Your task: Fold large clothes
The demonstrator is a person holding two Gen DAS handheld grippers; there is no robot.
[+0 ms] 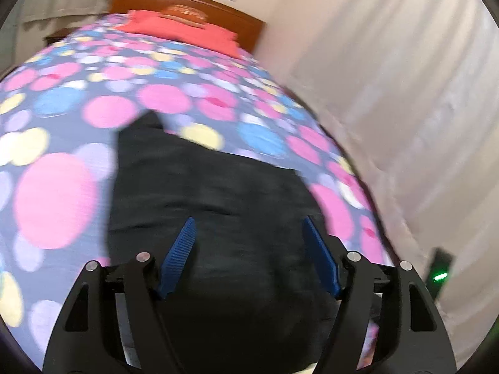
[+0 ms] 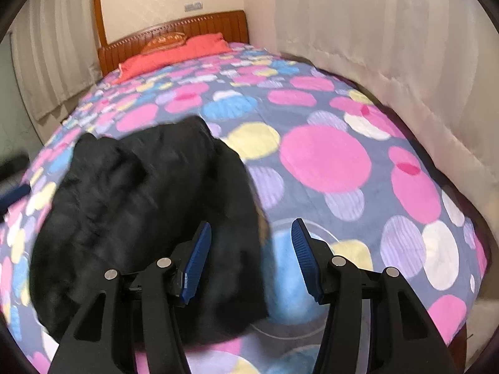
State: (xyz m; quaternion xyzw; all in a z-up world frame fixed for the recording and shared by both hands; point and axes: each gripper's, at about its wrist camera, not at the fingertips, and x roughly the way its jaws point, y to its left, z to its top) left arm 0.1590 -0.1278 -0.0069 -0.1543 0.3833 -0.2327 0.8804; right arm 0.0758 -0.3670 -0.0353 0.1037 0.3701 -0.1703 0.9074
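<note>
Risk first: black garment (image 2: pixel 140 218) lies bunched on dotted bedspread (image 2: pixel 327 159), toward foot of bed, well apart from red pillow (image 2: pixel 174 56) at headboard. Left gripper (image 1: pixel 249 233) spread wide, grasping nothing, hovers above garment's middle. Right gripper (image 2: pixel 251 240) likewise released, straddling garment's edge nearest curtain side. Likely faults: pinching bedspread along with cloth; catching several layers at once; grabbing mid-panel instead of corner, so fold goes crooked. Dark fabric hides seams, blur worsens aim.
</note>
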